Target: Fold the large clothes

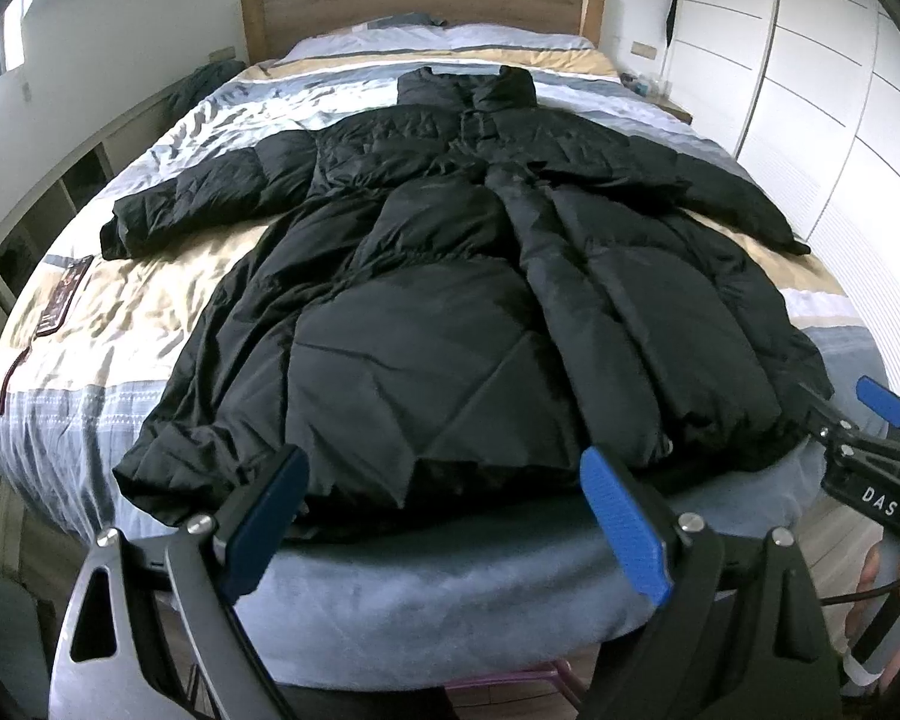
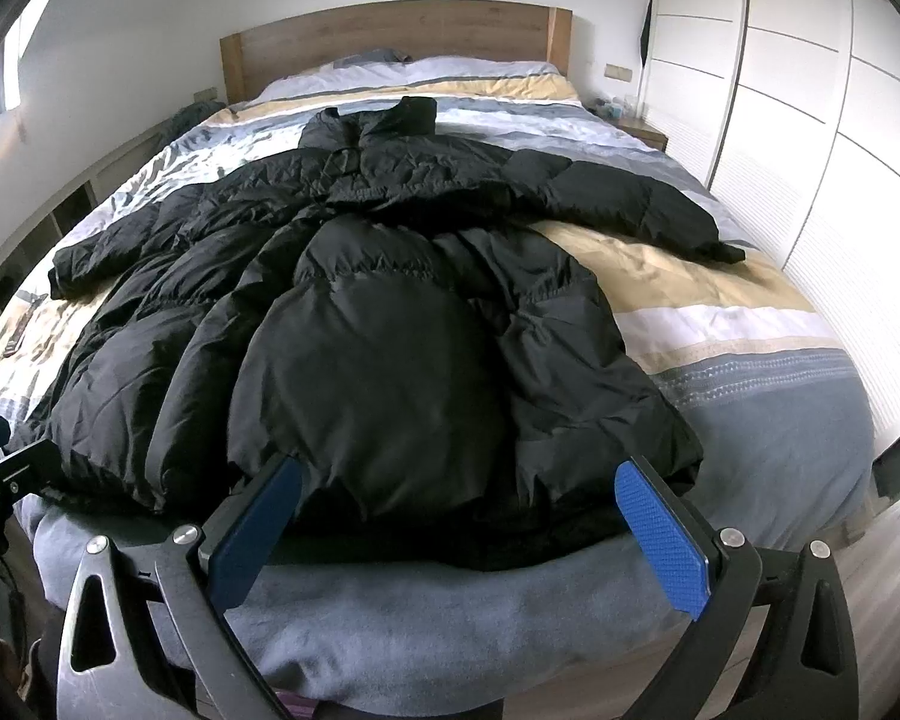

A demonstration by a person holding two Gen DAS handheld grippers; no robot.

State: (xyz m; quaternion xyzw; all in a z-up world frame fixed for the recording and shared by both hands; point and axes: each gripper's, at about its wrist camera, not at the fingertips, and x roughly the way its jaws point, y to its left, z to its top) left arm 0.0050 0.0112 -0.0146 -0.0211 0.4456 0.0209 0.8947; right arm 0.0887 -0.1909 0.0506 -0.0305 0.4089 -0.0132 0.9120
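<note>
A long black puffer coat (image 1: 450, 276) lies spread face up on the bed, collar toward the headboard, both sleeves stretched out sideways, hem at the foot edge. It fills the right wrist view too (image 2: 378, 324). My left gripper (image 1: 444, 516) is open, its blue pads just short of the hem's left-middle part, holding nothing. My right gripper (image 2: 459, 522) is open in front of the hem's right part, empty. The right gripper also shows at the right edge of the left wrist view (image 1: 858, 420).
The bed (image 1: 390, 612) has a striped blue, white and yellow cover and a wooden headboard (image 1: 420, 6). A dark booklet (image 1: 63, 294) lies on the bed's left side. White wardrobes (image 1: 822, 90) stand on the right. A nightstand (image 2: 642, 129) sits beside the headboard.
</note>
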